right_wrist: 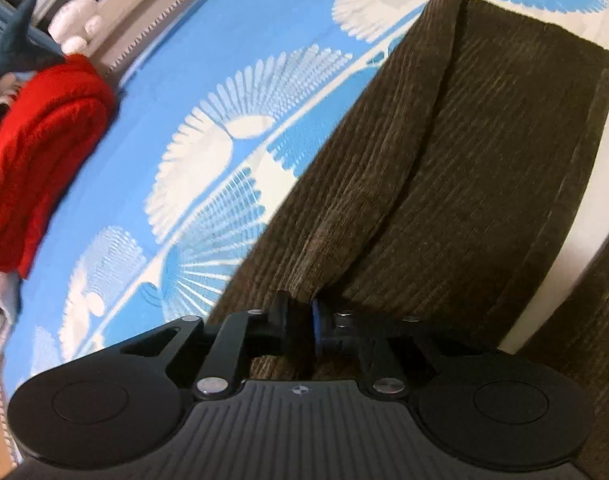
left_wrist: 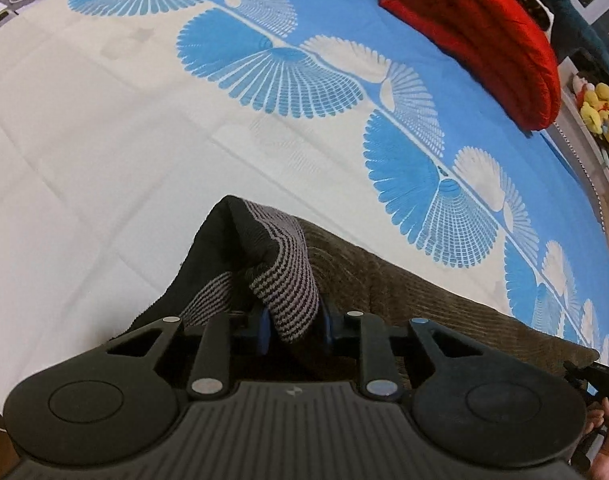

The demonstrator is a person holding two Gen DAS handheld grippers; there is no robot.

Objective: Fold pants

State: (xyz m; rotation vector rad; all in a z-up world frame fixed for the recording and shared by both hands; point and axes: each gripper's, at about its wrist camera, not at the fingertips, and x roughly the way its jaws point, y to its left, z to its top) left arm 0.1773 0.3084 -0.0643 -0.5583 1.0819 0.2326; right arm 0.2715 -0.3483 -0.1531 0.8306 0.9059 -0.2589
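**A:** Where do I stand with the pants?

**B:** The brown corduroy pants [right_wrist: 484, 152] lie flat on the blue-and-white bedsheet [left_wrist: 104, 120], straddling its fan-patterned border. Your left gripper [left_wrist: 294, 320] is clamped on the striped waistband [left_wrist: 288, 280], which stands up as a peak above the pants. Your right gripper [right_wrist: 300, 320] has its jaws pressed together on a ridge of corduroy at the near end of the pants.

**A:** So how do I make the fold clean?

**B:** I'd judge you're set to carry one end over the other. Raise both hands together and keep them level with each other, so the cloth between them stays taut and doesn't sag into a crease. The left grip looks to hold only the waistband's edge, so move slowly or it may slip. Lay the lifted edge square onto the far edge of the pants, then let go.

**A:** Anything in my way?

**B:** Not close by. The red knitted blanket [left_wrist: 484, 36] sits well beyond the pants, on the blue side of the sheet. The yellow plush toys [left_wrist: 598, 112] are past the bed's edge, further from the pants again. The long fold [right_wrist: 404, 128] already running down the pants may bunch, so smooth it after landing.
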